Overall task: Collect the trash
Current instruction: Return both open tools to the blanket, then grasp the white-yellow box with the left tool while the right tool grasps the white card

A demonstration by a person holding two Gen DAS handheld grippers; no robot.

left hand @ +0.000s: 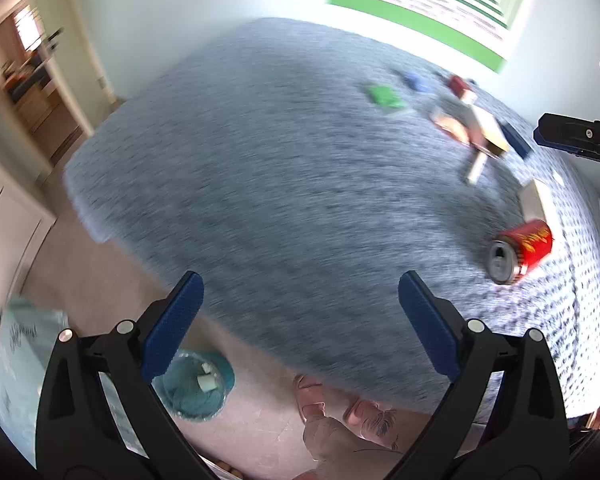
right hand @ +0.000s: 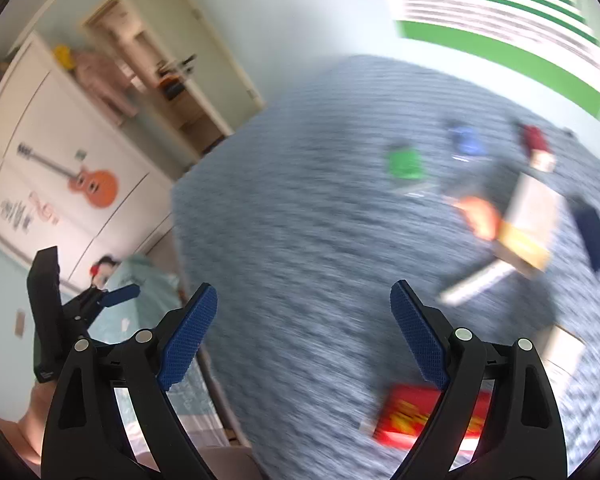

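Reaching for trash on the bed [left hand: 260,184]: both tools spread, empty; red can [right hand: 412,416] lies just beyond the right tool [right hand: 304,332], to close on next.

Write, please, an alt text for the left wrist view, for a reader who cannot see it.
The open left gripper, jaws wide apart and holding nothing, hovers over a grey-blue bed. A red can lies on its side at the right, with blurred small items beyond it. A teal-lined bin stands on the floor below.
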